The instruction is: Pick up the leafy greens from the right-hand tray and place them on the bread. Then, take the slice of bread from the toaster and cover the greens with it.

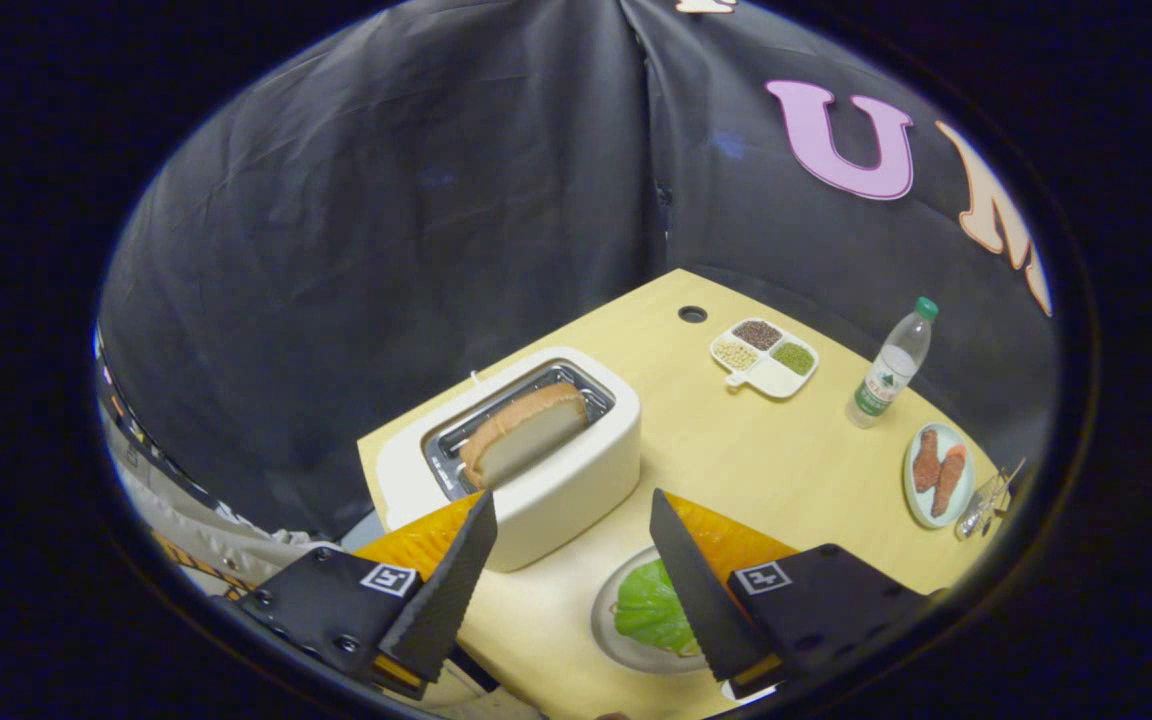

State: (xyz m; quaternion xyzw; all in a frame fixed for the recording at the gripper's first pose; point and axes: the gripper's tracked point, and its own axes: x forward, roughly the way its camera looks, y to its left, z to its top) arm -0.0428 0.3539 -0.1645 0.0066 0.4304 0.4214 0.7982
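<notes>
Tongs (571,505) released, fingers wide apart, nothing gripped | toaster (526,455) just ahead, bread slice (524,432) upright in slot | greens (651,608) on plate (608,632) at 5 o'clock of toaster, beside rt finger

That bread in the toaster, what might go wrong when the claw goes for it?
1. The bread slice leans in the toaster slot, so the open claw may catch only an edge and drop it.
2. The slot is narrow; a finger could hit the toaster.
3. The greens lie loose on the plate and may shift when covered.
</notes>
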